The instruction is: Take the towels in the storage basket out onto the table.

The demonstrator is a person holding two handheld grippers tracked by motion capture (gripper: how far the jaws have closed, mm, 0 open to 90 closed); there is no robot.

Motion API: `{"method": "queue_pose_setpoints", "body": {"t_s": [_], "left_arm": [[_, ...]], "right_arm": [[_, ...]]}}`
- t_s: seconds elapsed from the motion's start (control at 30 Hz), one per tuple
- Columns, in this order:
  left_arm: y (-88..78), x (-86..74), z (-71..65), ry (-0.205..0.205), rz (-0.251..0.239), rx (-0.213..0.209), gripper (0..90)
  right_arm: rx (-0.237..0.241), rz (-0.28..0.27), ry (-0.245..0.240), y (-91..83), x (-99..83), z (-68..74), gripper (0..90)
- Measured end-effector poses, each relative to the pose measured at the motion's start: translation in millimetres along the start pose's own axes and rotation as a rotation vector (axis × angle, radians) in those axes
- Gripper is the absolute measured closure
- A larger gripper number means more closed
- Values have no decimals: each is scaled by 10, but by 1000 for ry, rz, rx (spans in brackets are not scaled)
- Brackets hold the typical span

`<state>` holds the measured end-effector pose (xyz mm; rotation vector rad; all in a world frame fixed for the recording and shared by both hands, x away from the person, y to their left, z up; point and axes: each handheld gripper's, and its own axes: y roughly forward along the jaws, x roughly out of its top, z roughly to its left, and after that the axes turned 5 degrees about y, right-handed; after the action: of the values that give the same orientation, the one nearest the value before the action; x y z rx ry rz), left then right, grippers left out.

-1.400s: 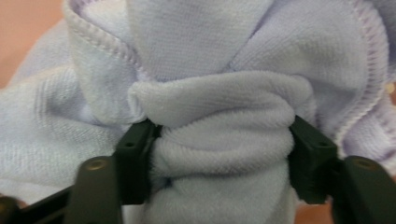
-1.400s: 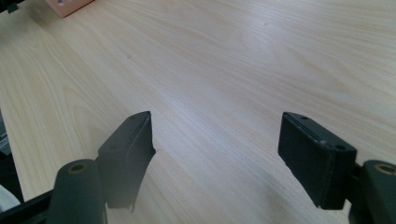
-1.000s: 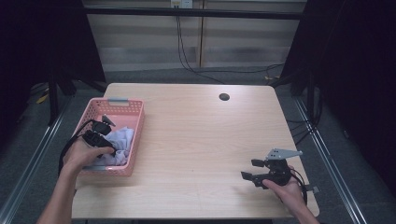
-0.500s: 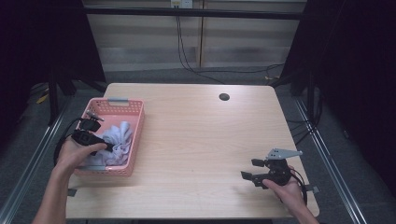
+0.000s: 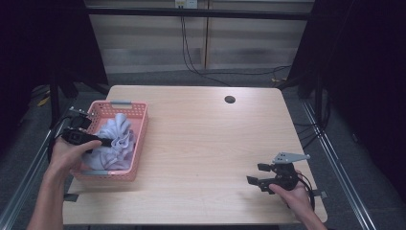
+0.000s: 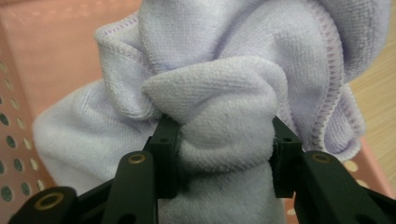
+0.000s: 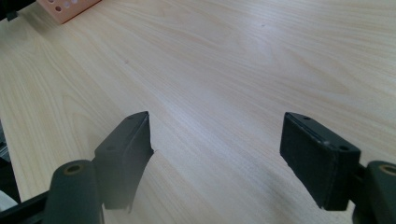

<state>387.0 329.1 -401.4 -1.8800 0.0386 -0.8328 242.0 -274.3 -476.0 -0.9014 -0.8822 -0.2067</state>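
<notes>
Left gripper: pinching a bunched fold of the lilac towel over the pink basket.
Right gripper: resting spread above the table.

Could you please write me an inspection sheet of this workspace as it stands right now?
Surface: light wooden table, with a dark round hole near the far edge.
Job's things: lavender cloth bunched in the pink perforated basket at the table's left edge.
Clutter: nothing seen.
Grippers: left tongs shut on a fold of the cloth; right tongs open, nothing between them, low over bare wood at the near right corner.
Cables: black cables hang down the back wall and run across the floor.
Surroundings: dark curtains at both sides, pale wall panels behind.
</notes>
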Motion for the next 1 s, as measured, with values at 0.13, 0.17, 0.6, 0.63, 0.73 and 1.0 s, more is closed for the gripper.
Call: {"method": "queue_pose_setpoints", "body": {"t_s": [0.13, 0.17, 0.6, 0.63, 0.73, 1.0], "left_arm": [[-68, 39, -2, -2, -22, 9, 560], [-78, 46, -5, -8, -30, 11, 560], [-283, 231, -104, 3, -91, 10, 560], [-310, 247, -110, 8, -94, 6, 560], [-359, 274, -118, 21, -97, 11, 560], [-442, 329, -140, 29, -120, 8, 560]], "right_arm": [[4, 0, 6, -4, 2, -1, 247], [4, 1, 6, -4, 2, -1, 247], [5, 1, 9, -1, 5, 1, 245], [5, 2, 10, -1, 5, 1, 245], [4, 3, 7, -1, 4, 3, 244], [7, 4, 6, 6, 4, -2, 243]]}}
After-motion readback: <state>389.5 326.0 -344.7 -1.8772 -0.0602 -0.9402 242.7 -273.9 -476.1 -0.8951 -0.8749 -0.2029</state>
